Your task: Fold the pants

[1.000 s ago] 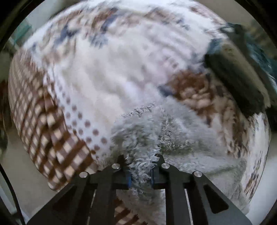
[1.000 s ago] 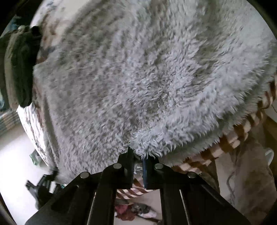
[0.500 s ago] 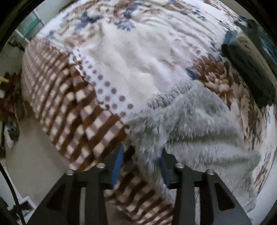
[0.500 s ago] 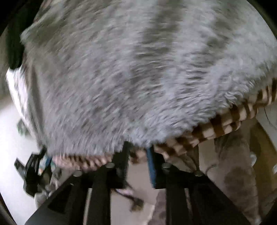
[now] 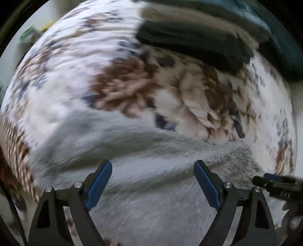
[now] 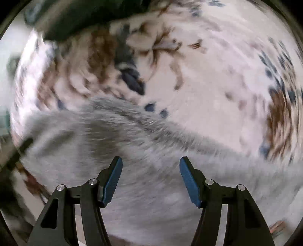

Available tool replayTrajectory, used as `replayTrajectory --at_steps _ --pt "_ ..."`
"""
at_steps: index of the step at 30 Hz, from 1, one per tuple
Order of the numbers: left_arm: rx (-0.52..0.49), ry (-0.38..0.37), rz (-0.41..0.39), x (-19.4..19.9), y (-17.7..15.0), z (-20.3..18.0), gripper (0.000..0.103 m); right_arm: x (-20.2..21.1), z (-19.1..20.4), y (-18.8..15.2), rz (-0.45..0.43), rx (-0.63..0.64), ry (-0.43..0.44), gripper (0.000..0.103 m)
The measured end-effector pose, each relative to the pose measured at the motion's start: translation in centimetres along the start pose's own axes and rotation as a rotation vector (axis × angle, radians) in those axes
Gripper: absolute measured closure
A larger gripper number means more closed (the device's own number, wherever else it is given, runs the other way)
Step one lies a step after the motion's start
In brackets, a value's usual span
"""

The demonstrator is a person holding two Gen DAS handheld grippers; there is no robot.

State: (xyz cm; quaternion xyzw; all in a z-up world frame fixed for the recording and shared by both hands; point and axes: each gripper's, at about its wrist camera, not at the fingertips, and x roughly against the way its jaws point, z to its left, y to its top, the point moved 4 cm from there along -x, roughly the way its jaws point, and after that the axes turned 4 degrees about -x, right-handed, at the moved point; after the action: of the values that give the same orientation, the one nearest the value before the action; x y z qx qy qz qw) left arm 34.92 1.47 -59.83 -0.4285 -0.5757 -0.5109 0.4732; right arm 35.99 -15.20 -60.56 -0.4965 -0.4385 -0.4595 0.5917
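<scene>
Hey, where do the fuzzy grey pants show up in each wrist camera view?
Left wrist: the grey pants fill the lower half, spread under the gripper fingers.
Right wrist: the grey pants cover the lower half, rising toward the left.
Shared landmark: the dark folded clothes, top right in the left view, top left in the right view.

Pants (image 5: 151, 189) released, both grippers opening

Floral blanket (image 5: 121, 62); dark folded clothes (image 5: 193, 39), seemingly.
</scene>
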Motion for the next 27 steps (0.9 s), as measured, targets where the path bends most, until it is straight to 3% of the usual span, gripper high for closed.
replayTrajectory --at_steps 1,2,5,7,11,13,14,16,17,18,20,23,24,25,26,27 --pt "-0.018 -0.002 0.014 -1.1 0.2 -0.8 0.015 -0.6 -0.1 0.0 -0.002 0.039 -0.062 0.069" --pt "-0.029 0.005 0.027 -1.9 0.3 -1.1 0.015 -1.0 -0.1 -0.2 -0.001 0.073 -0.101 0.098" --pt "-0.052 0.036 0.048 -3.7 0.2 -1.5 0.015 0.0 -0.6 -0.5 -0.088 0.070 -0.163 0.099" --pt "-0.042 0.042 0.058 -4.3 0.1 -1.0 0.015 0.7 -3.5 -0.2 -0.116 -0.086 -0.153 0.099" --pt "-0.003 0.059 0.084 -5.1 -0.1 0.1 0.015 -1.4 -5.8 0.0 0.027 -0.177 -0.131 0.098" --pt "0.006 0.060 0.088 -5.0 -0.2 0.3 0.015 -0.2 -5.8 0.3 0.040 -0.224 -0.054 0.097" --pt "0.008 0.059 0.088 -4.9 -0.1 0.3 0.015 1.1 -5.4 0.8 0.014 -0.266 0.028 0.095" --pt "0.008 0.057 0.084 -4.7 -0.3 0.5 0.015 3.7 -4.7 1.8 -0.058 -0.310 0.182 0.076" --pt "0.005 0.062 0.078 -4.6 -0.2 0.4 0.015 4.3 -3.9 2.6 -0.066 -0.312 0.261 0.050" --pt "0.004 0.062 0.078 -4.5 -0.4 0.7 0.015 4.3 -2.8 3.8 -0.051 -0.308 0.351 0.037" --pt "0.010 0.062 0.080 -4.6 -0.2 0.6 0.015 2.8 -0.1 6.0 0.006 -0.286 0.435 0.037" --pt "0.017 0.062 0.075 -4.6 0.0 0.7 0.015 -1.0 2.8 7.0 0.108 -0.175 0.366 0.037" --pt "0.019 0.063 0.074 -4.5 0.1 0.7 0.015 -2.0 3.5 7.6 0.149 -0.152 0.340 0.053" --pt "0.017 0.065 0.073 -4.3 0.1 0.7 0.015 -3.2 3.4 8.0 0.175 -0.145 0.304 0.076" --pt "0.014 0.068 0.072 -4.4 0.0 0.7 0.015 -3.4 3.0 8.4 0.169 -0.158 0.291 0.091" --pt "0.010 0.074 0.076 -4.6 -0.1 0.8 0.015 -2.8 2.7 9.0 0.137 -0.182 0.287 0.091"
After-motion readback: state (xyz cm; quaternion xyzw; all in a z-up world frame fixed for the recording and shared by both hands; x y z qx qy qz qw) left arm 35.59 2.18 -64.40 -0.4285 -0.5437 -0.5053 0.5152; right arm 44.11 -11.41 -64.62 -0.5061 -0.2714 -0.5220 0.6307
